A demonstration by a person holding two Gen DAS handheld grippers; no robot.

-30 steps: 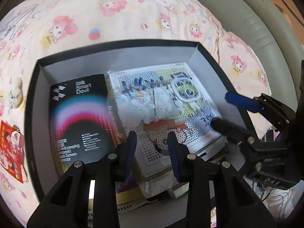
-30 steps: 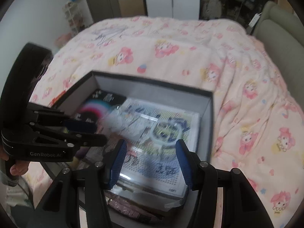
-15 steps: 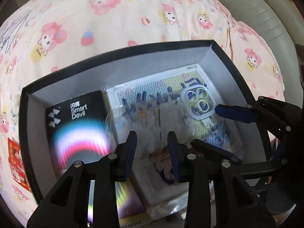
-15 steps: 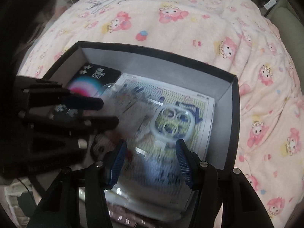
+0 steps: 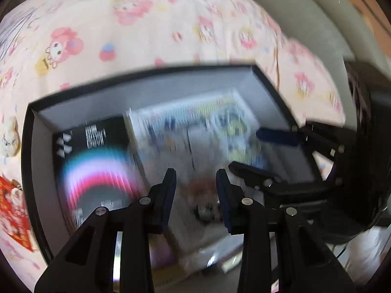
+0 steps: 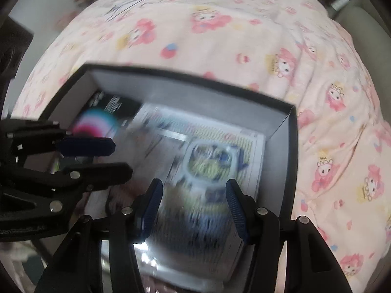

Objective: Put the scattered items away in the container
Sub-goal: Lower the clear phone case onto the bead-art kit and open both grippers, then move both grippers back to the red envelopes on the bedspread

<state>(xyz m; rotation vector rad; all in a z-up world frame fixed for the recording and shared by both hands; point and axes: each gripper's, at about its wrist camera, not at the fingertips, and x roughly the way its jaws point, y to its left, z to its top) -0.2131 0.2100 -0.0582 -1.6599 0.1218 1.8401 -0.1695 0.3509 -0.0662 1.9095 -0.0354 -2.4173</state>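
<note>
My left hand-held gripper (image 5: 196,195) and right hand-held gripper (image 6: 193,204) both apart and empty above the black box (image 6: 292,161) on the bed (image 6: 220,24), bedding bare past its rim, blurred flat packs (image 6: 215,161) lying inside

Both the left gripper (image 5: 196,195) and the right gripper (image 6: 193,207) are black, angular frames with silver screws and ribbed blue pads (image 6: 152,204).
</note>
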